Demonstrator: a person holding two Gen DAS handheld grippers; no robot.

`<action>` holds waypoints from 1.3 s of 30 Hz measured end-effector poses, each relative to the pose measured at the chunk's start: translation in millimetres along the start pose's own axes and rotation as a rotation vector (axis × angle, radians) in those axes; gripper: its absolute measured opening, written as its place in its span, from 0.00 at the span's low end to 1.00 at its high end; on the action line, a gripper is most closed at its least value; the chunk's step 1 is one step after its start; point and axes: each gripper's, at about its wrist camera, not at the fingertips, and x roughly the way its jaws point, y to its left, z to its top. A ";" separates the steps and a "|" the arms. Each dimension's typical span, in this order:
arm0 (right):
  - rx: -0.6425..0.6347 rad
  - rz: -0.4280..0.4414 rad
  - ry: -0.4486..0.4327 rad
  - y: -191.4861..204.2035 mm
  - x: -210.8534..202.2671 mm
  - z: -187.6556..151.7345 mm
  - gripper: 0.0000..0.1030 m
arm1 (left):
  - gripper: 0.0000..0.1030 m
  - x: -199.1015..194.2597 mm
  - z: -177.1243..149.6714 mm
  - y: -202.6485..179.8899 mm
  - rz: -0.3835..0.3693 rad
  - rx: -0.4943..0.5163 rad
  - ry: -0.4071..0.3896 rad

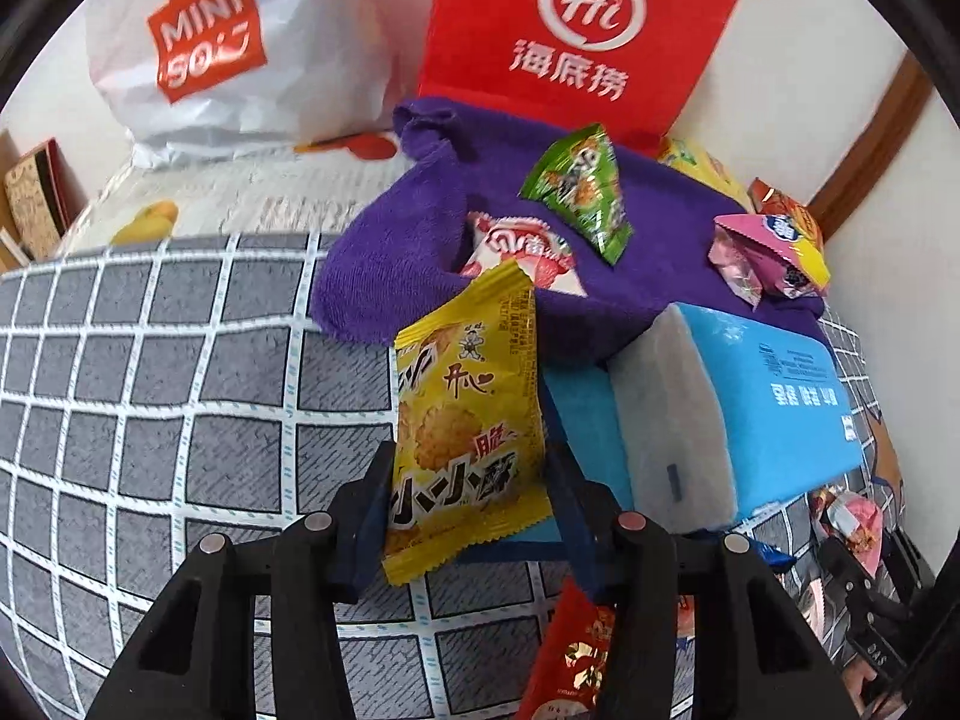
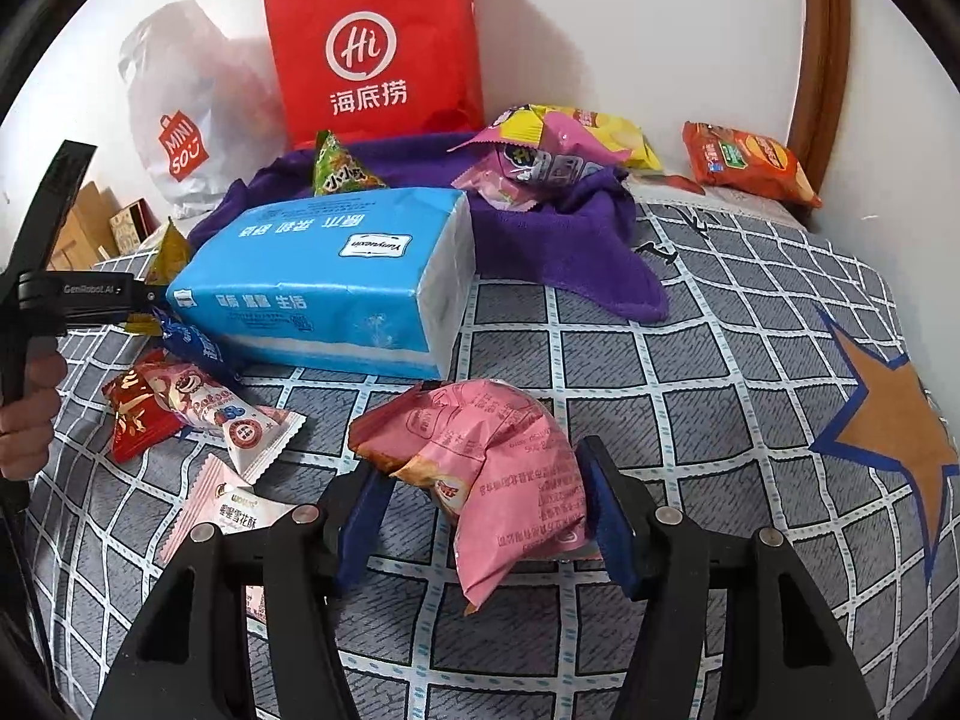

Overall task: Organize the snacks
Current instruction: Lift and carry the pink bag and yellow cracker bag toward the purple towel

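Left gripper point(image 1: 471, 516) holds yellow packet point(image 1: 465, 426) roughly upright, lengthwise.

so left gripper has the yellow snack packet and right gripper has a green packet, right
Not quite. The left gripper does hold the yellow snack packet, but the right gripper holds a pink packet, as the right wrist view shows. The green packet lies on the purple towel.

Left gripper point(image 1: 468, 474) clamped on packet; right gripper point(image 2: 486, 516) likewise.
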 end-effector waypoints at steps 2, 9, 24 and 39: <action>0.000 -0.009 0.011 0.5 3.0 0.0 0.61 | 0.40 -4.2 -0.5 1.5 -0.003 -0.012 -0.018; 0.012 0.006 0.019 -1.5 5.1 -0.1 0.61 | 0.40 -1.8 -1.2 5.3 -0.029 -0.044 -0.009; 0.016 0.019 0.017 -1.8 4.4 -0.4 0.62 | 0.38 -8.8 1.5 11.5 -0.116 -0.087 -0.059; 0.050 0.027 -0.019 2.5 -15.9 -2.7 0.58 | 0.38 -52.1 0.7 1.5 -0.268 -0.045 -0.138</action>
